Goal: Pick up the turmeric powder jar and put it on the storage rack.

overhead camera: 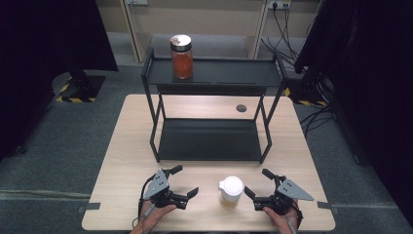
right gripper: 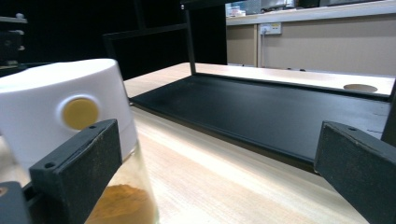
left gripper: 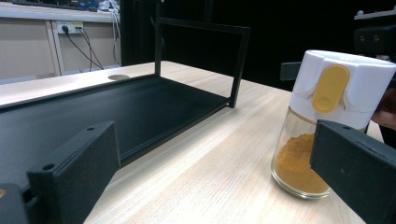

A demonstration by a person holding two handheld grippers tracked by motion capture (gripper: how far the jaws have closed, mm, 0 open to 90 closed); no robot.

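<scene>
We hold 2 grippers low over the near edge of the table, and both stand spread with nothing between their jaws. The left gripper sits just left of the spice jar, its jaws gaping toward the jar; in the left gripper view the jar stands upright just beyond the right-hand jaw, near it but not touching as far as we can tell. The right gripper sits just right of the same jar, and in the right gripper view the jar's white cap rises close behind the left-hand jaw, off to the side of the gap and not inside it.

The jar has a white cap with a yellow tab and holds orange-yellow powder in its lower part. It stands on the bare wood between our 2 grippers, in front of the black 2-tier rack.

Farther out, the rack's lower shelf lies bare, and 1 larger jar of red-orange contents with a metal lid stands at the left of the top shelf.

We judge the work to be at its start: the spice jar is not yet grasped, and lifting it and setting it on the rack all remain.
</scene>
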